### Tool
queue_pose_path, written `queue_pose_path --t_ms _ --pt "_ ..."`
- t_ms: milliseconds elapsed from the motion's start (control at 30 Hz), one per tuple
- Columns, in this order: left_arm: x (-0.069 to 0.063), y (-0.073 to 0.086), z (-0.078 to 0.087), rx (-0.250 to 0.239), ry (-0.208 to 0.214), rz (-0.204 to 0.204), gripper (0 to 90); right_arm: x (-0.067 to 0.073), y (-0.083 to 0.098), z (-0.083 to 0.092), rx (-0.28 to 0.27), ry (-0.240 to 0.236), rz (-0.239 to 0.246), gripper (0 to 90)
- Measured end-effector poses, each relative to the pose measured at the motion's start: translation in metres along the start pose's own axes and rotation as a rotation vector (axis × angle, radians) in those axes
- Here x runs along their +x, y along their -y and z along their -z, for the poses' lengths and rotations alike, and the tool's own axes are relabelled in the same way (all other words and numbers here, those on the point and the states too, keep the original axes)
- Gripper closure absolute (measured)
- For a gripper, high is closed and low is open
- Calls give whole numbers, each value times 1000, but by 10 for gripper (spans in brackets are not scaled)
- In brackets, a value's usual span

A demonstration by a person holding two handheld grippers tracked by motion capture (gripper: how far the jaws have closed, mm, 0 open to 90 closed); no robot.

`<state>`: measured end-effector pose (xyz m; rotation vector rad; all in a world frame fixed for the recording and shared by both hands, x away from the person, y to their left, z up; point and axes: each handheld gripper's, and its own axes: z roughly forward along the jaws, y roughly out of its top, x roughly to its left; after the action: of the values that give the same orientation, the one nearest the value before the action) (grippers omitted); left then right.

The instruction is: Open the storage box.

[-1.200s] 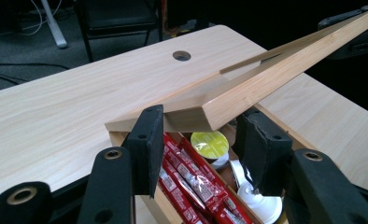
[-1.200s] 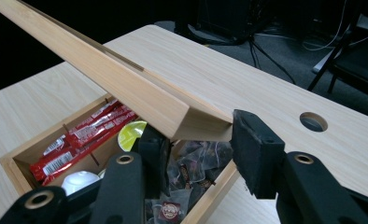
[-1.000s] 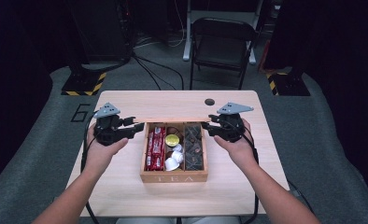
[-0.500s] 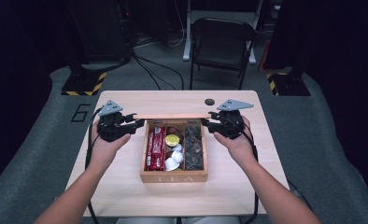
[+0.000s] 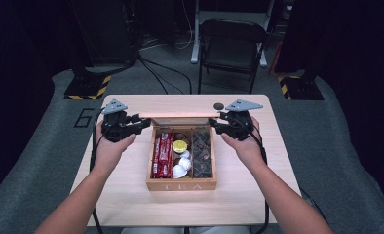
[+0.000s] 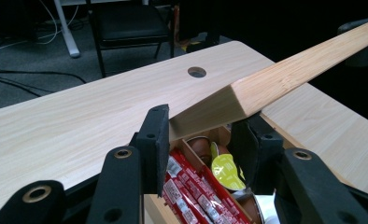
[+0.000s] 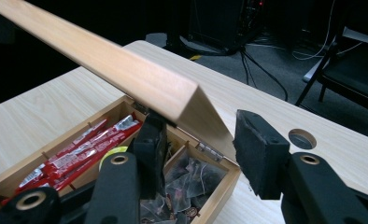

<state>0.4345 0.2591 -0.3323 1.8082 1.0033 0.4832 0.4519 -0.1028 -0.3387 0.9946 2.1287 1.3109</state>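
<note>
a black folding chair stands at the top centre of the frame, behind the table. cables trail over the grey floor at upper left. yellow-and-black striped bases sit at both upper sides.

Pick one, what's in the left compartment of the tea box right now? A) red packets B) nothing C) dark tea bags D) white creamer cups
A: in the high view the red packets fill the left compartment of the tea box, with the yellow-lidded cup and white cups in the middle and dark tea bags on the right.
</note>
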Motion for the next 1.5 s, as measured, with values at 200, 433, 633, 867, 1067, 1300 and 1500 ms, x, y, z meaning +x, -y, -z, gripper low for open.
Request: queue_pose_path --t_ms 200,433,633,867,1067,1300,1500 --pt "2 -5 -2 9 -4 -5 579 -4 1 -7 -7 10 -6 542" --pt "4 -9 -4 -4 -5 4 580 -6 1 -14 -5 15 -2 554" --pt "6 -12 -5 -8 -8 0 581 -9 -2 -15 -19 14 -15 579" --pt "9 -13 -10 -25 4 5 554 -11 -6 -17 -17 17 -17 583" --pt "10 -12 -17 -19 -17 -15 508 -13 -8 -19 -22 21 -31 584" --pt "15 -11 -26 -27 -24 -9 531 -15 -9 -21 -24 18 -38 583" --pt "17 -14 -28 -24 -38 -9 557 -17 -12 -24 -32 23 -33 581"
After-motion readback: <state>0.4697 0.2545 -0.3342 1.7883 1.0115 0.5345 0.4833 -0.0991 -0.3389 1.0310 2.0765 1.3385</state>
